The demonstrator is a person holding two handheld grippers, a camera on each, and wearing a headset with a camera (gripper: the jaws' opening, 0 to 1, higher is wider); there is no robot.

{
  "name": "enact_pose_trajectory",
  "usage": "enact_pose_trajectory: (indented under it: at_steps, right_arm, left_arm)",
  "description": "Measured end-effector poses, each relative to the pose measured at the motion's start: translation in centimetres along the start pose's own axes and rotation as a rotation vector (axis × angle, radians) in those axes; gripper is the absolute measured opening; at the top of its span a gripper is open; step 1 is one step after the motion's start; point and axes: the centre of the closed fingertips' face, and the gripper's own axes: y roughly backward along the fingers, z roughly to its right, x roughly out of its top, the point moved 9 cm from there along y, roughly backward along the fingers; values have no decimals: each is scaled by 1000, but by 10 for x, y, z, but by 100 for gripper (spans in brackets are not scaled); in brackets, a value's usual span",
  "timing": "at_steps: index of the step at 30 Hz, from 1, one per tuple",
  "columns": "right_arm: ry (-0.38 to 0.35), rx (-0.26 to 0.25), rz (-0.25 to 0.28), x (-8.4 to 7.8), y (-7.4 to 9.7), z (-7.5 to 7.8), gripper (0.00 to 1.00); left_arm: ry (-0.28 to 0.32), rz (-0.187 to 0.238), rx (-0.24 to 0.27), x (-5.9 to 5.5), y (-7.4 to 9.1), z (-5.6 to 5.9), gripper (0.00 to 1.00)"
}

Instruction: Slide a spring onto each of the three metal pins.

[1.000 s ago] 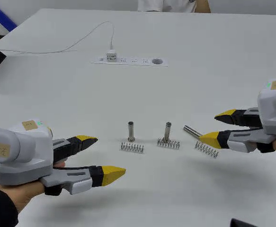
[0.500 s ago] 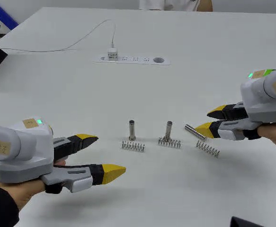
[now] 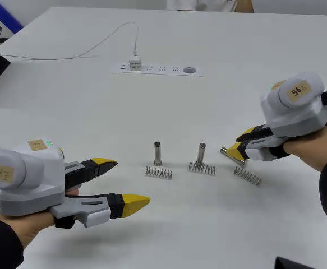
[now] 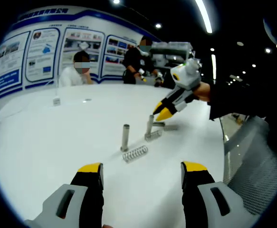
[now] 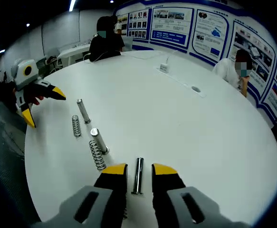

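White all across: logged a smooth round tabletop (image 3: 96, 112), mostly bare toward the far edge, with open room on every side of the parts. Found two short steel pins standing upright near the middle, the left upright pin (image 3: 157, 153) and the middle upright pin (image 3: 201, 152), set apart from each other. Found the third steel pin (image 3: 228, 153) lying flat just to their right. Counted three small coiled wire springs on their sides in front of the pins: left spring (image 3: 159, 172), middle spring (image 3: 202, 167) right at its pin's base, right spring (image 3: 247, 176).

Saw the right gripper (image 3: 239, 142) low over the lying pin, yellow-tipped jaws straddling it with a thin gap on each side, not clenched. Saw the left gripper (image 3: 125, 180) hovering at near left, jaws spread wide, grasping nothing, well apart from the springs.

Marked a white power strip (image 3: 155, 69) with a white cable (image 3: 84, 54) far back. Glimpsed blue-and-white wall posters (image 4: 57, 47) and a seated person (image 4: 79, 71) past the table's rim.
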Motion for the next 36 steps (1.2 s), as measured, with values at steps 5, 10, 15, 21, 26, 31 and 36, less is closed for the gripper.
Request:
enact_pose_trajectory:
  at_steps: [5,10,15,21,26,31,36]
  right_arm:
    - [-8,5,-33,2,-8,0,19]
    - [-15,10,-70,4,-14,1,16]
    - [-21,17,-103,6,-20,2,14]
    - [-32,27,-145,8,-26,2,11]
    - [-34,36,-180,8,-29,3,10]
    - [-31,44,-217,8,-31,3,10]
    - [-36,50,-258,12,-33,4,10]
  left_arm:
    - [1,-1,-1,-1,0,0,67]
    - [-1,-5,-2,-1,0,0,67]
    - [1,-4,-1,-2,0,0,67]
    - [2,-4,-1,-1,0,0,67]
    - [4,-3,1,-2,0,-1,67]
    - [6,-3,0,-2,0,-1,67]
    - [5,-3,-1,-2,0,-1,67]
